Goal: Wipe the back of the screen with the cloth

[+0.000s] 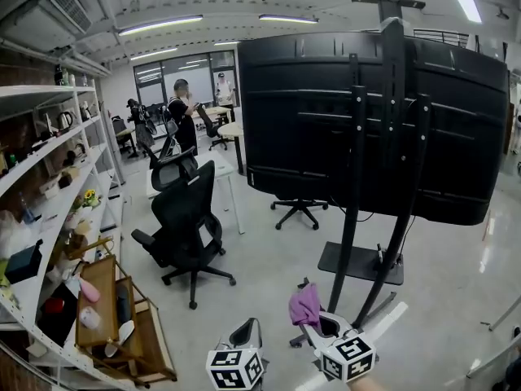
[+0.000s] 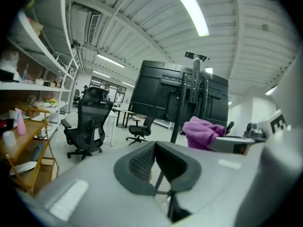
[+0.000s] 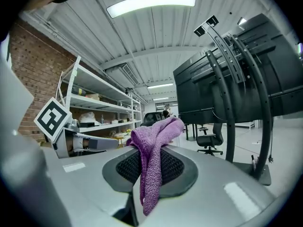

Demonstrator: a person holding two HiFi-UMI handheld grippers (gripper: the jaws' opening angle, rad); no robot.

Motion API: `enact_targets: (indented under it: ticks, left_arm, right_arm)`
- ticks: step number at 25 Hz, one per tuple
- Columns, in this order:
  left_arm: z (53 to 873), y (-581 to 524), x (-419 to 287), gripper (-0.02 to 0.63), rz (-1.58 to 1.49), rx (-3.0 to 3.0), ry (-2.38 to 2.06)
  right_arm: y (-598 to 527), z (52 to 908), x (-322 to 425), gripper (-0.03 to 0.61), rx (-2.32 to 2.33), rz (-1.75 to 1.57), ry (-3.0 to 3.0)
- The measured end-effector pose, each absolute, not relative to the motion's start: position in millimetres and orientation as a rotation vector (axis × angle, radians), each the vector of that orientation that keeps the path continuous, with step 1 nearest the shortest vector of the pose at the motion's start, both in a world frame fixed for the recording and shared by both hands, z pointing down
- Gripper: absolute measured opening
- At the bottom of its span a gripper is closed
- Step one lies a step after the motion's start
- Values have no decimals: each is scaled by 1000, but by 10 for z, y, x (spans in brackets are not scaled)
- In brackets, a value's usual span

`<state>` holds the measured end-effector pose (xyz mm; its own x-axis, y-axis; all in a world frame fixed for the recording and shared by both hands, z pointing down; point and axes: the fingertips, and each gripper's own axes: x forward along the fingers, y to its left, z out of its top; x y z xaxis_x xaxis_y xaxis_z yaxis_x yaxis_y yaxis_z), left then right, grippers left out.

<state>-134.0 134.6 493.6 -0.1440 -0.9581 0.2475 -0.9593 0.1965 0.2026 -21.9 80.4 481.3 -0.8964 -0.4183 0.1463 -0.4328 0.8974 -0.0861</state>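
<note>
I hold the purple cloth (image 3: 158, 129) in the right tongs (image 3: 151, 150).
My left tongs (image 2: 155, 146) sit closed and empty; screen (image 1: 326, 112) back at twelve o'clock.

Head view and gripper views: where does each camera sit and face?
Head view: on the person's head, facing forward and down at the back of the screen; left gripper and right gripper show at bottom.
Left gripper view: on the left gripper, looking along its shut, empty jaws toward the screen.
Right gripper view: on the right gripper, looking along jaws shut on the cloth.
Shared: all three show the screen and the cloth.
</note>
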Motion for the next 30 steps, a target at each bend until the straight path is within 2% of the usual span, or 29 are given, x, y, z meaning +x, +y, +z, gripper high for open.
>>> enact_targets:
  ticks: [8,14,23,30]
  left_arm:
    - [4734,49,-1809,8,17,1899,-2138]
    - [4782,-808,-2412,8,32,1943,-2133]
    - [4390,-2523,-3358,8,175,2201,-1962]
    - [3899,-3641,-3754,8,141,2375,-1868]
  right_arm:
    - [-416,4611,-715,66,751,164,-2953]
    - [-1340,4548,-1161,65,897,90,-2925]
    - [-3185,4016,-1684,64,1471,30,-2779]
    - [-4259,3389,-1659,64,1935,-177,-2558]
